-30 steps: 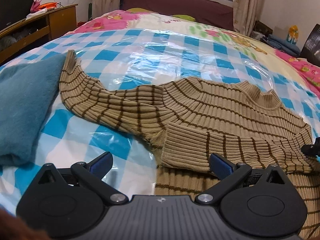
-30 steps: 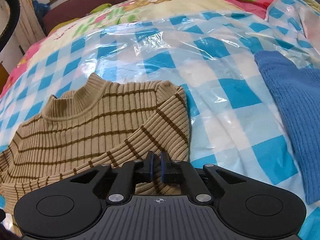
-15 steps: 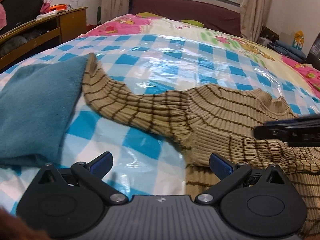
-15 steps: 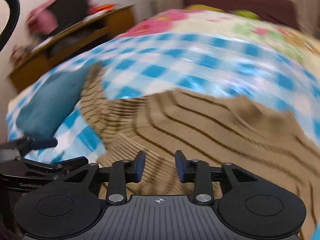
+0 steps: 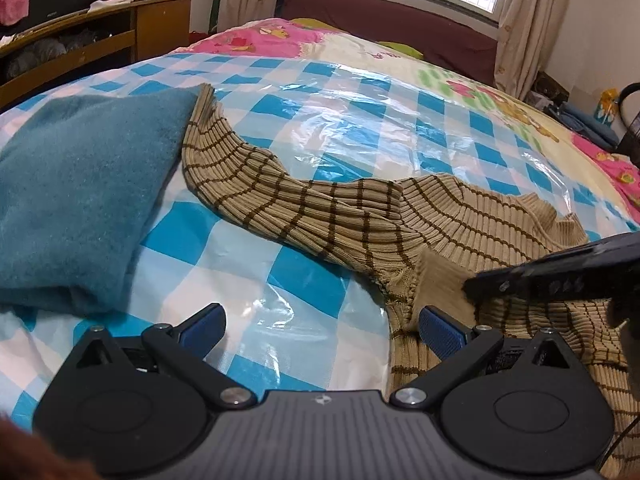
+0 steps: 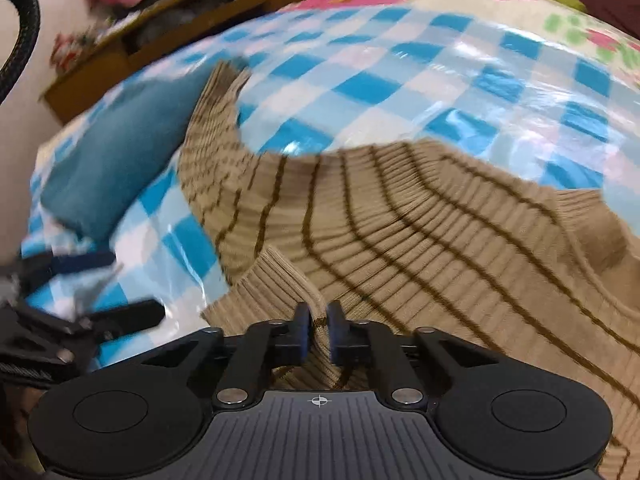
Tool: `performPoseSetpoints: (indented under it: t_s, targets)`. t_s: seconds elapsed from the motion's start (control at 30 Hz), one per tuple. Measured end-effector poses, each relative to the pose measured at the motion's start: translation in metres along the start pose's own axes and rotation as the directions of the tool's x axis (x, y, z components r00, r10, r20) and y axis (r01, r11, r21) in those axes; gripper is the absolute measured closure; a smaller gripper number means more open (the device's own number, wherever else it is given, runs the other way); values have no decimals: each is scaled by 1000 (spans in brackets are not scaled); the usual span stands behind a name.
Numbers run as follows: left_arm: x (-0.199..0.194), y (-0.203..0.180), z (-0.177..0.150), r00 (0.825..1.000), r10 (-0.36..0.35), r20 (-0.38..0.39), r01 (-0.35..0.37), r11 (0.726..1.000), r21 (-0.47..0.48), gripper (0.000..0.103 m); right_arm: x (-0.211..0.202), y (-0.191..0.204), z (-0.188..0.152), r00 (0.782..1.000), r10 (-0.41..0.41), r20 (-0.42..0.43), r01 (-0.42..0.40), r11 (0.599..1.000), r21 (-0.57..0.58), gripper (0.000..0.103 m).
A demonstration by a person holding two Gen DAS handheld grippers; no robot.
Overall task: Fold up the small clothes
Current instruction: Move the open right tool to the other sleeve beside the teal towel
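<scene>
The right tool (image 6: 318, 322) is clenched on a ribbed fold of the tan striped sweater (image 6: 420, 240); its jaws have just been closing, with the knit pinched between them. The left tool (image 5: 322, 326) is released, jaws wide apart, empty, one blue pad (image 5: 442, 330) just beside the sweater's side edge, the other over bare plastic. The sweater lies on the bed's blue checked plastic sheet (image 5: 360, 116), body toward the right, one sleeve stretched left until its cuff (image 5: 204, 100) touches the folded teal cloth (image 5: 80, 184). Open sheet runs between the sleeve and the left tool, and beyond the sweater's upper edge toward the flowered bedspread (image 5: 460, 68). A wooden cabinet (image 5: 132, 36) stands past the bed's left side.
</scene>
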State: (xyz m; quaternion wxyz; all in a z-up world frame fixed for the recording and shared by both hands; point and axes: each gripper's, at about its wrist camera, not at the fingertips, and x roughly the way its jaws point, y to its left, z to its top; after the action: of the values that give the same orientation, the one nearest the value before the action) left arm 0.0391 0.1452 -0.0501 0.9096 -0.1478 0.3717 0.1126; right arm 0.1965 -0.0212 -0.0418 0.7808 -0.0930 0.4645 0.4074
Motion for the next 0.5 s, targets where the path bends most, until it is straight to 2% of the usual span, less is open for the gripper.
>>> performPoseSetpoints:
  t_s: [0.2, 0.27, 0.33, 0.4, 0.5]
  targets:
    - [0, 0, -1, 1000, -5, 5, 5, 1000, 1, 0, -26, -9, 14, 991, -61, 118, 53, 996, 66, 99]
    - [1, -1, -1, 1000, -8, 5, 8, 1000, 4, 0, -17, -12, 20, 991, -72, 116, 63, 995, 81, 97]
    - [2, -2, -1, 1000, -9, 1, 9, 1000, 6, 0, -2, -14, 22, 991, -86, 101, 77, 993, 92, 90]
    - [1, -3, -1, 1000, -6, 4, 6, 1000, 8, 0, 8, -17, 21, 989, -116, 94, 105, 988, 118, 90]
    - [1, -4, -2, 1000, -3, 12, 3, 1000, 16, 0, -4, -22, 14, 983, -113, 144, 83, 977, 194, 90]
